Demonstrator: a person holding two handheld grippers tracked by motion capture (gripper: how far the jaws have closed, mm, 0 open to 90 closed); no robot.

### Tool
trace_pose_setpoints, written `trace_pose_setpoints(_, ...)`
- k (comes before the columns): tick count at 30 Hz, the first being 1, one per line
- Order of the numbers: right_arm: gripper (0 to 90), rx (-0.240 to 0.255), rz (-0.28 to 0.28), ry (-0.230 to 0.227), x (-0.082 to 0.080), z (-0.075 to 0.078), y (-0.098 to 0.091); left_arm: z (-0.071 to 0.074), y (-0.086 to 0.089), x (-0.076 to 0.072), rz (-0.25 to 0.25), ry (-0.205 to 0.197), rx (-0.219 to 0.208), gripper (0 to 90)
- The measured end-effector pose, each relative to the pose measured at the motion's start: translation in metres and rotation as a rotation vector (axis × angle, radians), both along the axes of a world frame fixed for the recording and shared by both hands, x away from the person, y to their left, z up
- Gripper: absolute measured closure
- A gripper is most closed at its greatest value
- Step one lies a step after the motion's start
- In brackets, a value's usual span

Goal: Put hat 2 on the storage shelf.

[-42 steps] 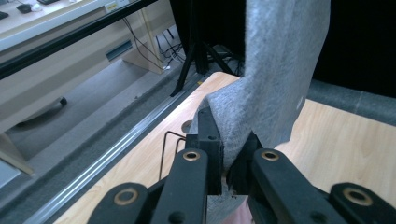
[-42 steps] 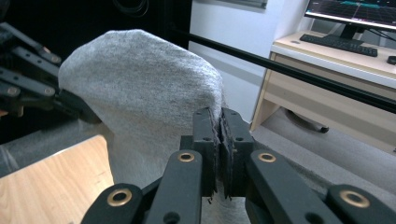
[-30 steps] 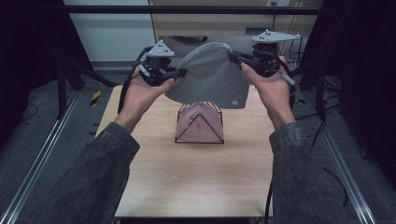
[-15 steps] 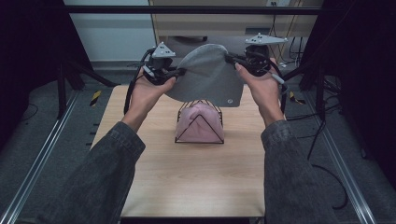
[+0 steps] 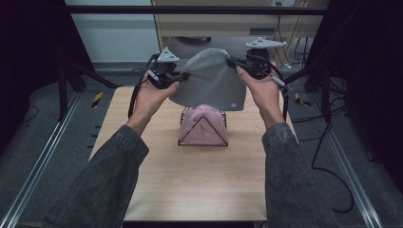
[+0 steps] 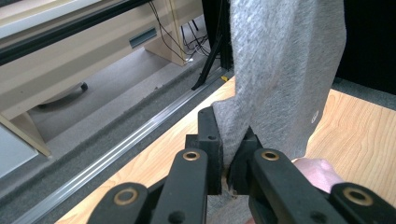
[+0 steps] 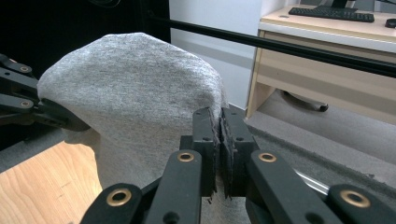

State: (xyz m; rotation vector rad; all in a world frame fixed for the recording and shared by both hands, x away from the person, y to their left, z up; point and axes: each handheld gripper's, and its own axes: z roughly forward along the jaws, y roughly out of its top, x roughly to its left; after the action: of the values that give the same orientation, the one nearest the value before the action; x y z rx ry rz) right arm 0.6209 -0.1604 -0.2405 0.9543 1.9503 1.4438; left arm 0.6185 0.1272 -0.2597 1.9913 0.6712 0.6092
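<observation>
A grey knit hat (image 5: pixel 211 80) hangs in the air between both grippers, above the far part of the wooden table (image 5: pixel 199 180). My left gripper (image 5: pixel 183 76) is shut on its left edge, with the grey fabric (image 6: pixel 280 70) pinched between the jaws (image 6: pixel 229 151). My right gripper (image 5: pixel 232 62) is shut on the hat's right edge, and the hat (image 7: pixel 135 93) spreads out to the left of its jaws (image 7: pixel 219 140). Below the hat stands a black wire stand (image 5: pixel 203 142) with a pink hat (image 5: pixel 203 122) draped over it.
A black bar (image 5: pixel 199 9) runs across at the back, with a beige desk (image 7: pixel 327 60) behind it. Metal rails (image 5: pixel 43 161) run along the floor on both sides of the table. A cable (image 5: pixel 328 156) trails from the right gripper.
Both grippers have carried the grey hat a little higher and farther from the person, and the forearms have stretched forward. The pink hat on its stand has not moved.
</observation>
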Motion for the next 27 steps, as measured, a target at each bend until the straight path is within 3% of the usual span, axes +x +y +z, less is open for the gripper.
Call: trace_pose_setpoints(27, 86.0, -0.027, 0.003, 0.088, 0.002, -0.046, -0.001, -0.036, -0.001, 0.007, 0.009, 0.059, 0.028, 86.6)
